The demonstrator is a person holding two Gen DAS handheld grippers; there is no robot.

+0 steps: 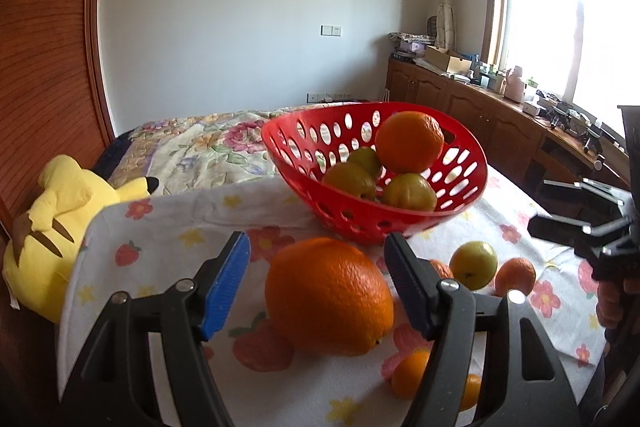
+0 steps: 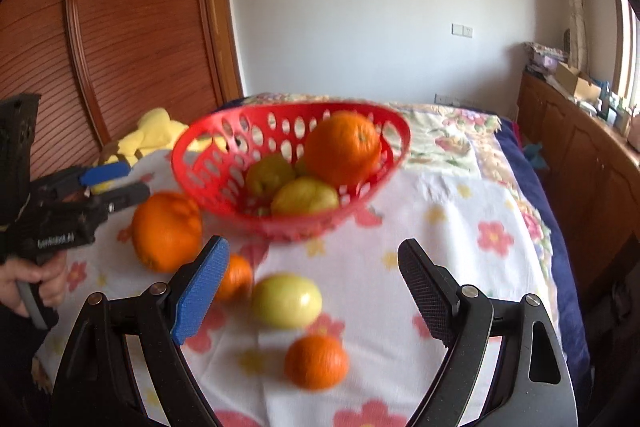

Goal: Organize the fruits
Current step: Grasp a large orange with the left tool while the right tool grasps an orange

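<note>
Fruit lies around our red basket [image 1: 400, 227] on the bed: our left gripper [image 1: 318, 259] spreads its jaws around, not touching, a big orange [image 1: 328, 299]; our right gripper [image 2: 314, 259] gapes empty.

Left gripper [image 1: 318, 283] and right gripper [image 2: 314, 285] both angle downward (jaws apart, gripping nothing).

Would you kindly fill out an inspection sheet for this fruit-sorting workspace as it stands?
Surface: flowered cloth spread over a bed.
Job's things: red basket holds one orange and yellow-green fruits; large orange, yellow-green fruit and small oranges lie loose on the cloth.
Clutter: yellow plush toy beside the cloth.
Grippers: left gripper open around the large orange, pads apart from it; right gripper open, empty.
Cables: nothing seen.
Surroundings: wooden cabinets, window.
</note>
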